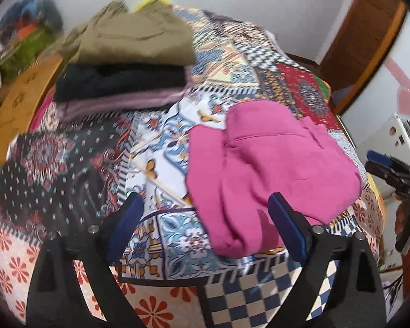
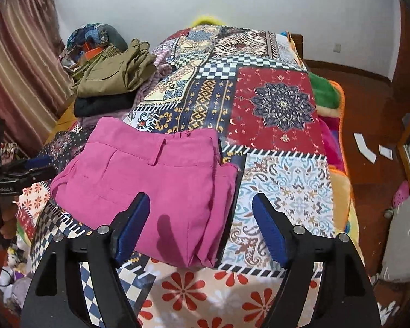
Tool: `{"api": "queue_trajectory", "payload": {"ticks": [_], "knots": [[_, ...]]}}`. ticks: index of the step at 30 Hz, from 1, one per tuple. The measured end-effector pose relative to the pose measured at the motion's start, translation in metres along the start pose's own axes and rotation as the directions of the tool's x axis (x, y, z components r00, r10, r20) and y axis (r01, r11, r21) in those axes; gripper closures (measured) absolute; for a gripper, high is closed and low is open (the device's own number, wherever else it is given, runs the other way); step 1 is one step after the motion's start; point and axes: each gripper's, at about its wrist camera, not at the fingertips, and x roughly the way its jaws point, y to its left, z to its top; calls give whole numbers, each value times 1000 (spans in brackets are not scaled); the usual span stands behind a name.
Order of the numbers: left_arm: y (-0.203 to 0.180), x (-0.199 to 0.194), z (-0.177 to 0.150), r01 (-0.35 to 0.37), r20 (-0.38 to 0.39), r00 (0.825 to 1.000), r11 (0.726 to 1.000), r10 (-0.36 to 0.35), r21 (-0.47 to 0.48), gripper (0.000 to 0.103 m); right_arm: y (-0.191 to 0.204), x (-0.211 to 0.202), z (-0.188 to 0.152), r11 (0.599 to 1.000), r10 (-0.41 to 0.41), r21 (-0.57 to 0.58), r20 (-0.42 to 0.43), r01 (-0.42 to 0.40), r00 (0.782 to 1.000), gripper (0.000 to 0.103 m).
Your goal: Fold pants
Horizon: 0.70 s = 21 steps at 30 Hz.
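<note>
Pink pants [image 1: 270, 169] lie folded into a compact bundle on the patterned patchwork bedspread [image 1: 164, 142]. In the right wrist view the pink pants [image 2: 155, 180] show their waistband and belt loop on top. My left gripper [image 1: 205, 207] is open and empty, hovering just in front of the bundle's near left edge. My right gripper [image 2: 202, 207] is open and empty, above the bundle's near right edge. The right gripper also shows at the right edge of the left wrist view [image 1: 391, 169]. The left gripper shows at the left edge of the right wrist view [image 2: 22, 172].
A stack of folded clothes sits at the far left: olive pants [image 1: 134, 41] on a black garment [image 1: 120, 79] on a mauve one [image 1: 123, 104]. The stack also shows in the right wrist view [image 2: 112, 79]. Colourful blankets [image 2: 333, 142] hang off the bed's right side above a wood floor.
</note>
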Motion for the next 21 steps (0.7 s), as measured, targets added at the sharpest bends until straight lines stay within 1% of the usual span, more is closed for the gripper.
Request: {"api": "queue_trajectory", "payload": {"ticks": [2,4,8,9,11,15,17,18,19,21], "knots": [[4,2,0,11,-6,1000,1000,-11,-26,10,-2,5,0,1000,-5,9,-12,5,1000,21],[2,0,-1,38,3,999,999,-38,-38,10,-3,8,-2,1000,3,16,-27,-2,1000,21],[-12,0,7,77,7,997,997,-77,-21,8,-2,15,-1,1000,14,18,-38,-13,999,21],[-16,3,8,89,0,996,996,-89,-14,6,-1,17,0,1000,15,16,-42,-15,999,21],[-22,11,11,104,-23,994,995,-104,-4,6,0,23,0,999,27,21,-58,-26,998,21],[-26,34,9,79,-78,994,997,-78,9,6,3,36,-3,999,34,16,-84,-33,996,21],[-22,45,6,76,-102,992,997,-76,-4,5,1,39,-5,999,35,18,-80,-34,996,19],[-18,48,5,81,-106,991,997,-82,-16,2,0,40,-5,999,34,19,-76,-32,997,18],[-13,49,4,80,-99,992,996,-82,-28,1,-2,41,-5,999,34,22,-75,-33,997,17],[-5,51,4,54,-90,994,998,-57,-40,1,-8,46,-5,998,54,45,-92,-50,994,14]]}}
